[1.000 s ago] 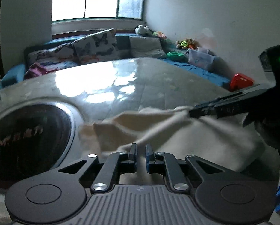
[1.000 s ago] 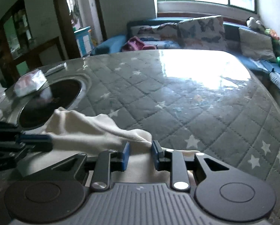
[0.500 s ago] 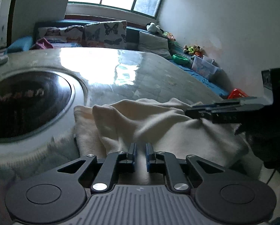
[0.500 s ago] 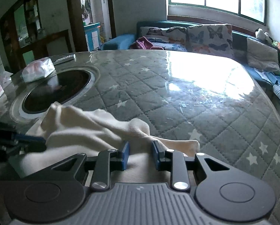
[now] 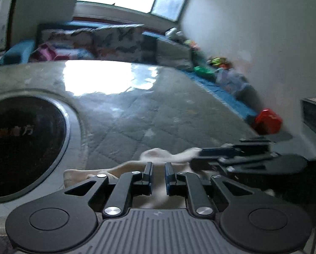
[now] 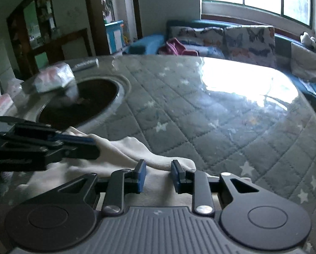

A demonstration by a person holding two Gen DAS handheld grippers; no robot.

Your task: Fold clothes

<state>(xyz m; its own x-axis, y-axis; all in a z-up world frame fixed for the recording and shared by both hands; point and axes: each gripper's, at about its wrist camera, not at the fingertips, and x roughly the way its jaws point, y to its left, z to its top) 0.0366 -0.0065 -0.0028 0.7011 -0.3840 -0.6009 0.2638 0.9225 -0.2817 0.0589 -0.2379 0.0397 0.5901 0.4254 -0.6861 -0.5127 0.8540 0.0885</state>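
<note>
A cream cloth [image 5: 158, 155] lies bunched at the near edge of the quilted table [image 5: 158, 110]. My left gripper [image 5: 158, 175] is shut on a fold of it, and the fabric shows between the narrow gap of the fingers. Seen from the right wrist, the cloth [image 6: 132, 148] runs from the left gripper [image 6: 84, 146] across to my right gripper [image 6: 158, 175], which is closed on a thicker fold. The right gripper [image 5: 200, 156] also shows at the right of the left wrist view, pinching the cloth's edge. Most of the cloth is hidden under the gripper bodies.
A round dark hob [image 6: 79, 101] is set into the table on the left. A tissue pack [image 6: 52, 80] and a remote [image 6: 86, 63] lie beyond it. A sofa with butterfly cushions [image 6: 246, 38] lines the far wall. A red object [image 5: 267, 120] sits on the floor at the right.
Both grippers have drawn back toward the near table edge with the cloth in them. Much less cloth now lies spread on the table. The left view is motion-blurred.
</note>
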